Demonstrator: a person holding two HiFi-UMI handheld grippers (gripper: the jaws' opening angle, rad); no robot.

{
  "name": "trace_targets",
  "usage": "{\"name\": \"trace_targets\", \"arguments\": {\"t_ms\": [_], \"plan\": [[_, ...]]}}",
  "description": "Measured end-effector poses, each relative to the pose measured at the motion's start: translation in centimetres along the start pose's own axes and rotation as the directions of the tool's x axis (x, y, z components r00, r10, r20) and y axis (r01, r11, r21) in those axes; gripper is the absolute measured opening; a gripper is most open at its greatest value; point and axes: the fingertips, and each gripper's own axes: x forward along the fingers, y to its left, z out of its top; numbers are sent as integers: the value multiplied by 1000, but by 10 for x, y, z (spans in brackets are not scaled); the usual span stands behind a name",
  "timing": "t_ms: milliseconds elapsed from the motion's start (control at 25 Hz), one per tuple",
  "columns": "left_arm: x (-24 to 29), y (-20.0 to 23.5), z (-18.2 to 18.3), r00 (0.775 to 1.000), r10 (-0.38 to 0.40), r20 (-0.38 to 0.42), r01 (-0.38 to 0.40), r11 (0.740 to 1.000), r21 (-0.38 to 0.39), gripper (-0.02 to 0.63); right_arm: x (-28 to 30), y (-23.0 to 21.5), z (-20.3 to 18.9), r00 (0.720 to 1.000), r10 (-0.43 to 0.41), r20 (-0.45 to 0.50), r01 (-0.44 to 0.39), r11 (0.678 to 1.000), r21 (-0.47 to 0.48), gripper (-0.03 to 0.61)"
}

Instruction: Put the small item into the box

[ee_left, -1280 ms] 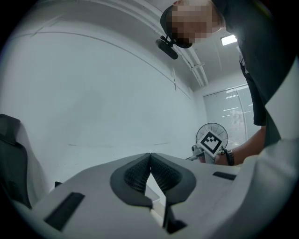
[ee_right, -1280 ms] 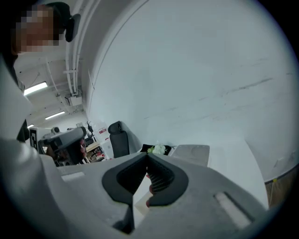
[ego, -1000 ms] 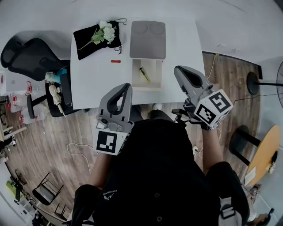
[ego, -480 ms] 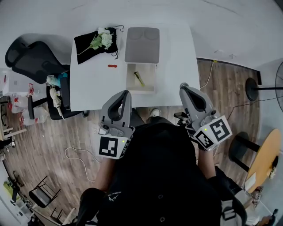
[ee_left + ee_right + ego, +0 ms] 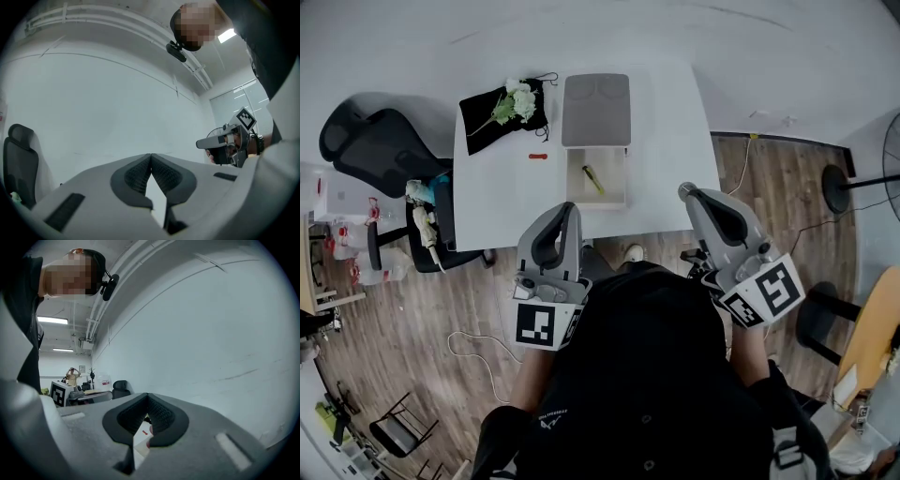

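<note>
small item (image 5: 593,179), yellow-green, lying inside the open box (image 5: 609,194) on the white table (image 5: 675,122), so likely done; red bit (image 5: 538,157) out on the table just left of the box; left gripper (image 5: 569,210) and right gripper (image 5: 685,191) both pressed closed, empty, held off the near edge; wood floor (image 5: 412,309), black chair (image 5: 366,141) at left

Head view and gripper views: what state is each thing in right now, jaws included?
Grey box: open, white compartment exposed.
Yellow-green stick-shaped item: lying inside that compartment.
Small red item: lying on the white table, outside the box.
White flowers: lying on the black cloth.
Left gripper: jaws together, empty.
Right gripper: jaws together, empty.
</note>
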Motion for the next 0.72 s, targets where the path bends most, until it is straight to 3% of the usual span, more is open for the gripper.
{"name": "trace_targets", "arguments": {"t_ms": [360, 720], "plan": [[-3, 4, 39, 997, 14, 77, -16, 1000, 25, 5, -11, 7, 48, 992, -5, 125, 10, 999, -39, 5], [-4, 8, 32, 998, 24, 51, -25, 999, 20, 5, -5, 5, 45, 993, 9, 118, -6, 1000, -20, 5]]}}
